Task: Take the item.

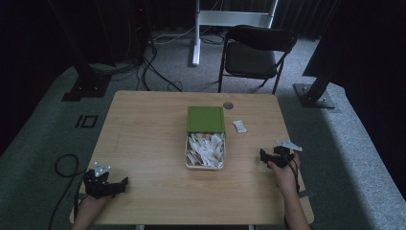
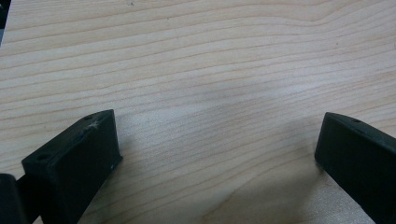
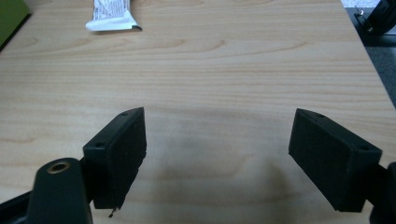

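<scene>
Left gripper (image 1: 123, 183), right gripper (image 1: 263, 155) — jaws spread wide.

Table middle: a white rectangular tray of paper sachets (image 1: 205, 166) with its green lid (image 1: 206, 119) touching behind stands in the way.
Right of the lid: a loose white sachet (image 1: 240, 126) lies near.
Far edge: a small grey disc (image 1: 228, 105).
Left half of the wooden table (image 1: 143, 139): open passage.

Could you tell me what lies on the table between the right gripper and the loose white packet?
Nothing: the right gripper view shows bare wood from the open right gripper up to the packet.
</scene>
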### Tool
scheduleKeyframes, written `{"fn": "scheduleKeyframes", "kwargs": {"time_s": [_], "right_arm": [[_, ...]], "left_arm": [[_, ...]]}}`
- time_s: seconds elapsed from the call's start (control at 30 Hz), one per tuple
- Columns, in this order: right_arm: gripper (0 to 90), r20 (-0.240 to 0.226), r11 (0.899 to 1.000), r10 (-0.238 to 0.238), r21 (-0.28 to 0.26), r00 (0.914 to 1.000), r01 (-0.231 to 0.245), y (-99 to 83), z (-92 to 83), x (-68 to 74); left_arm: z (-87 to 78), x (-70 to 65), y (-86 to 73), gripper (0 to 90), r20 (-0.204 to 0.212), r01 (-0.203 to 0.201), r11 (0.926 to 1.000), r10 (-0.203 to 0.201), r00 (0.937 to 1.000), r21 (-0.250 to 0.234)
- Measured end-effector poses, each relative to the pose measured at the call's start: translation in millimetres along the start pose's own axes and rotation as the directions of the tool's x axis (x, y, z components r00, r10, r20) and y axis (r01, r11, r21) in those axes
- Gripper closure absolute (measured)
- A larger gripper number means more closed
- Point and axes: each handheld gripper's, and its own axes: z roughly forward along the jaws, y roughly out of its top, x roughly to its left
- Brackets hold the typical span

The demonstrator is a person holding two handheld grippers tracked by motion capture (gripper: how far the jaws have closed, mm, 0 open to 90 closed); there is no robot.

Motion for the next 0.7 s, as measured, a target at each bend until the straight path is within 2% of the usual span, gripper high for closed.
{"fn": "scheduleKeyframes", "kwargs": {"time_s": [0.1,0.17,0.3,0.5,0.7], "right_arm": [[17.7,0.005,1.000,0.002,0.019,1.0000,-0.002,-4.9,-4.4,1.1],[17.3,0.003,1.000,0.003,0.011,1.0000,-0.003,-7.9,-7.3,1.0],[17.3,0.011,0.999,0.029,0.021,0.9995,-0.030,-17.5,-12.5,-1.4],[17.4,0.035,0.999,-0.004,0.034,0.9994,0.003,-32.4,-26.2,-4.5],[17.3,0.021,0.999,-0.019,0.032,0.9996,0.018,-42.5,-36.1,-4.3]], "left_arm": [[0.0,0.0,0.0,0.7,0.000,0.000,1.0000,0.000,1.0000,0.000],[0.0,0.0,0.0,0.7,0.000,0.000,1.0000,0.000,1.0000,0.000],[0.0,0.0,0.0,0.7,0.000,0.000,1.0000,0.000,1.0000,0.000],[0.0,0.0,0.0,0.7,0.000,0.000,1.0000,0.000,1.0000,0.000],[0.0,0.1,-0.1,0.7,0.000,-0.002,1.0000,0.002,1.0000,0.000]]}}
